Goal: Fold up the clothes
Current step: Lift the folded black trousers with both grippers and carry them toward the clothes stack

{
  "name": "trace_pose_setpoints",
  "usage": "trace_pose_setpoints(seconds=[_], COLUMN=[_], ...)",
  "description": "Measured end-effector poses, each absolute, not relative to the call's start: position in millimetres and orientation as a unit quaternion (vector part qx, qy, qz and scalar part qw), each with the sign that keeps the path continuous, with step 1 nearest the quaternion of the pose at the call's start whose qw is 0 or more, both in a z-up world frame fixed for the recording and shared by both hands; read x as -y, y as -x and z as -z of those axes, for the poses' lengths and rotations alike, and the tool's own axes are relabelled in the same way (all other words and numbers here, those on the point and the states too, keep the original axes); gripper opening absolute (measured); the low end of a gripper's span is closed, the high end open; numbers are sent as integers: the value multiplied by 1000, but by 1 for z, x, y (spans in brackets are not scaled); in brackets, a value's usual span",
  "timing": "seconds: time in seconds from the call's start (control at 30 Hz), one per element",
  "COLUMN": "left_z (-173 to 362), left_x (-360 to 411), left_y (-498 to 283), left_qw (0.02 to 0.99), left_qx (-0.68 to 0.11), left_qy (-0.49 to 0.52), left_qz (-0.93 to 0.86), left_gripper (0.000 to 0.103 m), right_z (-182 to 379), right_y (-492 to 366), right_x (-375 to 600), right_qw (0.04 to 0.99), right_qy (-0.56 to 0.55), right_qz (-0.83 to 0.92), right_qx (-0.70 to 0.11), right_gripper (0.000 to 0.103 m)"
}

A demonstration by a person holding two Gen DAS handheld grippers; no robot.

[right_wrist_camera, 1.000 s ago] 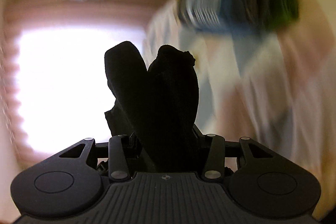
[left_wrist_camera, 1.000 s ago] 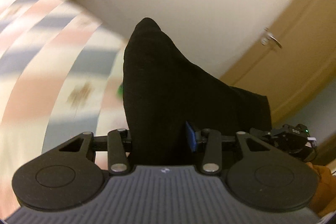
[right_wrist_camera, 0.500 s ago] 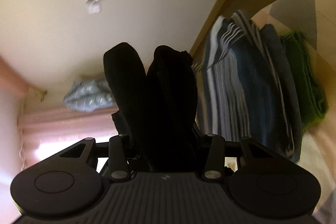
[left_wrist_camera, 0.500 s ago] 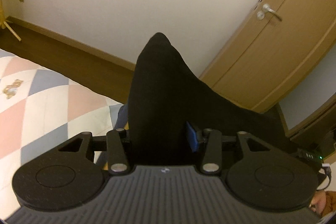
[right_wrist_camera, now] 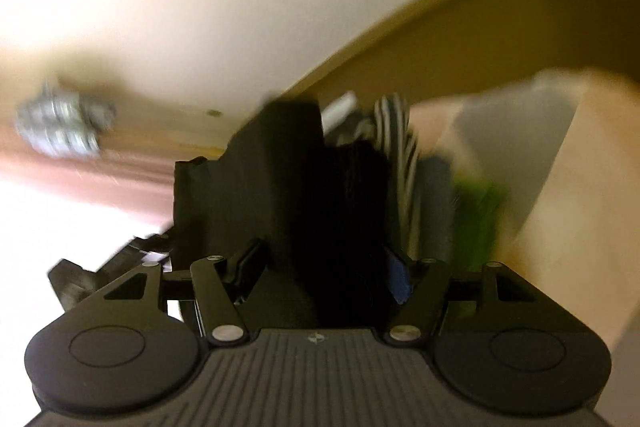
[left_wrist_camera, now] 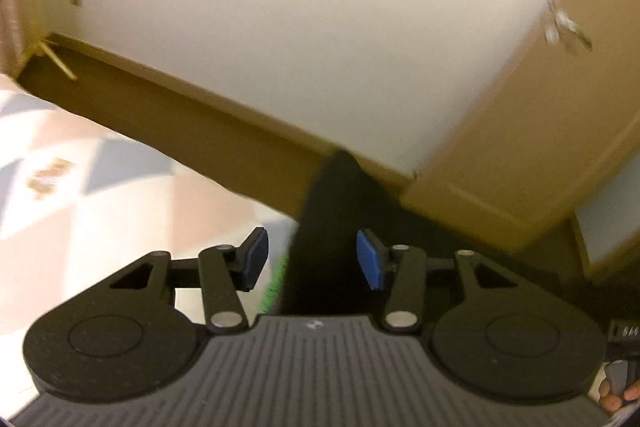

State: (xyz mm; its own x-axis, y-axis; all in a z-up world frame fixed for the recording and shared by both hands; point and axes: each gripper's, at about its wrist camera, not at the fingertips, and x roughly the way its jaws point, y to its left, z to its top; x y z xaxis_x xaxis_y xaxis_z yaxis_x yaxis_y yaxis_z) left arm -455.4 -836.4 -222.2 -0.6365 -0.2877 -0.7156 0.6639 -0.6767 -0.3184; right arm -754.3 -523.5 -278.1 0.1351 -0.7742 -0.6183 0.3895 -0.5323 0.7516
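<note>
A black garment (left_wrist_camera: 324,227) hangs between the blue pads of my left gripper (left_wrist_camera: 312,253). Its jaws stand apart, and bedding and a bit of green show in the gap beside the left pad. In the right wrist view the same black garment (right_wrist_camera: 288,179) fills the space between the fingers of my right gripper (right_wrist_camera: 324,267). Those jaws are opening, and the blue face of the right pad (right_wrist_camera: 398,283) shows bare. Just behind the garment sits a stack of folded clothes: a striped piece (right_wrist_camera: 394,147), a blue one and a green one (right_wrist_camera: 480,211).
The bed has a pastel diamond-pattern cover (left_wrist_camera: 100,187). Beyond its edge are a brown floor strip (left_wrist_camera: 180,115), a white wall and a wooden door (left_wrist_camera: 540,127). A person's fingers (left_wrist_camera: 616,397) show at the lower right. The picture is blurred by motion.
Both grippers were clamped on the black garment; now both sets of jaws have parted. The garment sits lower in the left view. The right view has swung onto the folded stack.
</note>
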Motion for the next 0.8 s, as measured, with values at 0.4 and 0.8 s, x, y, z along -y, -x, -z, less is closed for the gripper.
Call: trace_pose_setpoints(seconds=[0.4, 0.8], left_z=[256, 287], left_x=[708, 738], left_y=[338, 369], left_qw=[335, 390], left_qx=[-439, -410], left_qy=[-216, -266], left_qz=[805, 780], left_gripper=[41, 41], right_z=[216, 271], right_y=[677, 658], right_x=[535, 531], right_qw=[675, 658], right_qy=[-294, -327], right_qz=[652, 649], right_qx=[-183, -195], right_gripper=[64, 65])
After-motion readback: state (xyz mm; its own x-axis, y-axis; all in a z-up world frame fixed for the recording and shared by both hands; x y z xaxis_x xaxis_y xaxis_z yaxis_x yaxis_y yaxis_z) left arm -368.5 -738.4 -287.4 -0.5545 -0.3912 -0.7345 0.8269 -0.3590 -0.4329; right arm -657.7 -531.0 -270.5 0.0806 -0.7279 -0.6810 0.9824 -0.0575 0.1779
